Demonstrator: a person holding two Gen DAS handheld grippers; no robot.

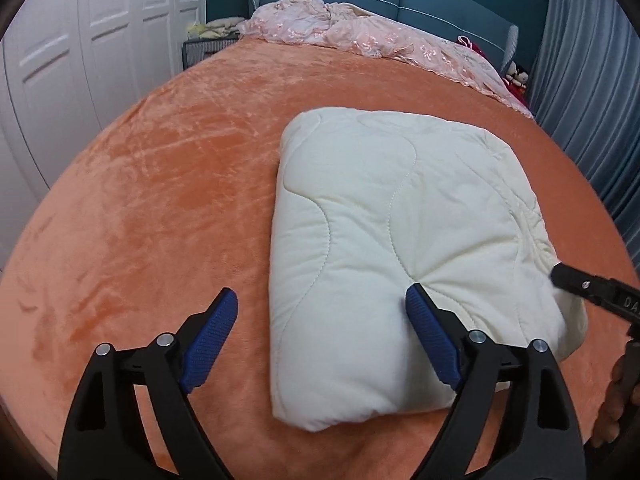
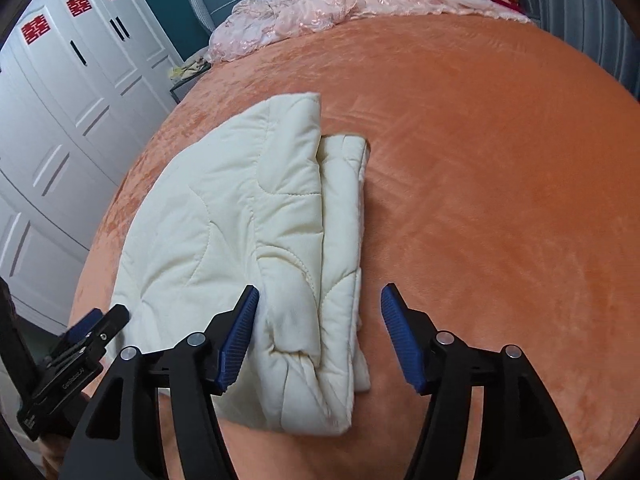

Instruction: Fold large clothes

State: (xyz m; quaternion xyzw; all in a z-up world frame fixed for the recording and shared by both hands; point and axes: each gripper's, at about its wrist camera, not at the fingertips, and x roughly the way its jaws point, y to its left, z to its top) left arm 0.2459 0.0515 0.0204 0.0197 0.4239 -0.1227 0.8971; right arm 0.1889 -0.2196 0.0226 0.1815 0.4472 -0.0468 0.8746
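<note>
Left wrist view: a cream quilted comforter (image 1: 404,248), folded into a thick rectangular bundle, lies on the orange plush bed cover (image 1: 160,184) at centre right of the frame. The left gripper (image 1: 322,300) has its fingers (image 1: 430,344) spread wide apart, holding nothing; the right-hand blue pad presses on the bundle's near surface, the left-hand pad hangs over the bare cover. At the right edge the right gripper (image 1: 560,276) touches the bundle's side.

Right wrist view: the comforter (image 2: 224,240) sits at centre left, its layered folded edges facing right. The right gripper (image 2: 318,304) is likewise spread wide, straddling the bundle's near right edge. A crumpled pink lace spread (image 2: 320,8) lies at the top, white wardrobe doors (image 2: 60,120) at left.
</note>
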